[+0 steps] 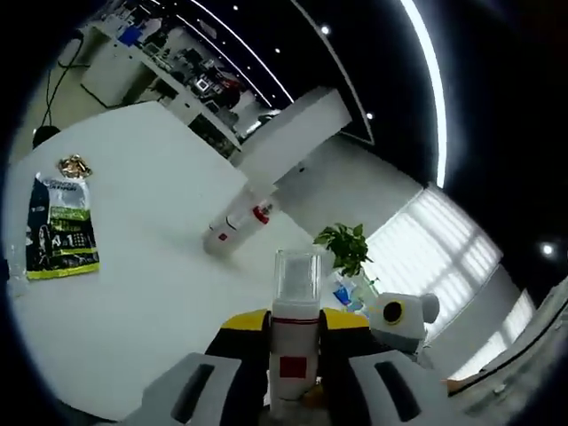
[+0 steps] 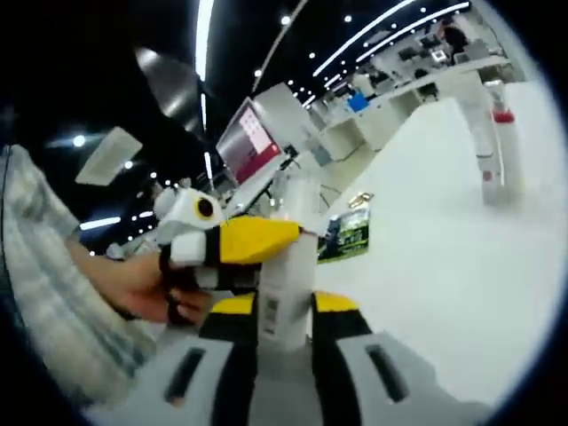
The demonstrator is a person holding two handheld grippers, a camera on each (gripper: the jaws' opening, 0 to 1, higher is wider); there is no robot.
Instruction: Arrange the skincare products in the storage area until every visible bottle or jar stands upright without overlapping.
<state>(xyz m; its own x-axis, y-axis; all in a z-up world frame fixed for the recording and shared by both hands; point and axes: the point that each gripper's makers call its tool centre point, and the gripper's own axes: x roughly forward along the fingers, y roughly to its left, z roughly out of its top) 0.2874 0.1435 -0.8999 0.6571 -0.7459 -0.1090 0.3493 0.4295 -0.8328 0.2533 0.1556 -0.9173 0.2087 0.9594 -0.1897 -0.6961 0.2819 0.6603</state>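
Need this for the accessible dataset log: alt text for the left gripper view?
The left gripper holds a white pump bottle with a clear cap and red label between its jaws, over a white table. Another white bottle and a green packet are on the table beyond.

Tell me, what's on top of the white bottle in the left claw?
A clear cap sits on top of the white bottle. The left claw covers the bottle's bottom, so I cannot see what is under it.
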